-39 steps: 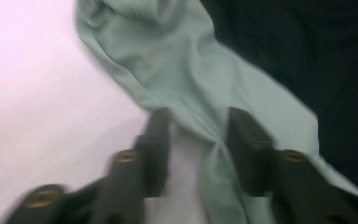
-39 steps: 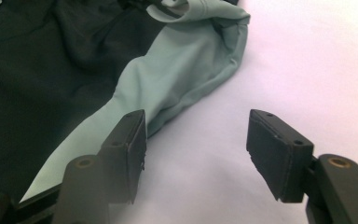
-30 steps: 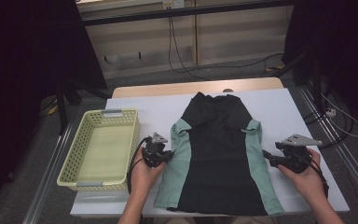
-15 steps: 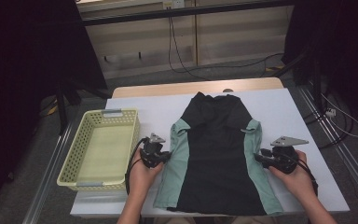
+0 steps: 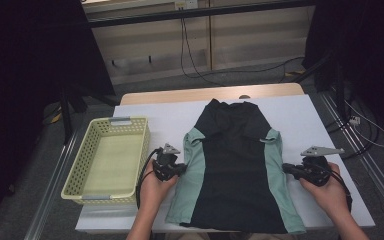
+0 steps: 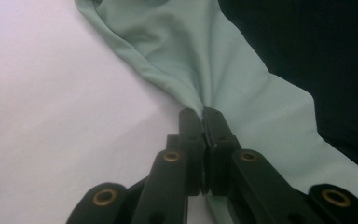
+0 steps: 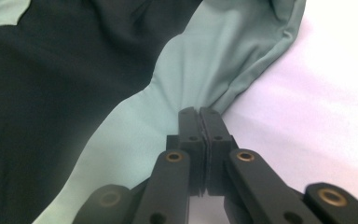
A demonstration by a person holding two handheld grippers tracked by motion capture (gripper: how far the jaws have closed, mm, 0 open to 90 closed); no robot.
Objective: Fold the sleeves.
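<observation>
On the white table (image 5: 310, 120), left gripper (image 5: 179, 169) and right gripper (image 5: 291, 169) level, jaws clamped on shirt (image 5: 235, 165) side edges.

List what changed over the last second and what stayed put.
The right gripper moved in to the shirt's right mint edge; its jaws have just been closing and now pinch that edge. The left gripper stayed clamped on the left edge. Shirt and basket lie as before.
</observation>
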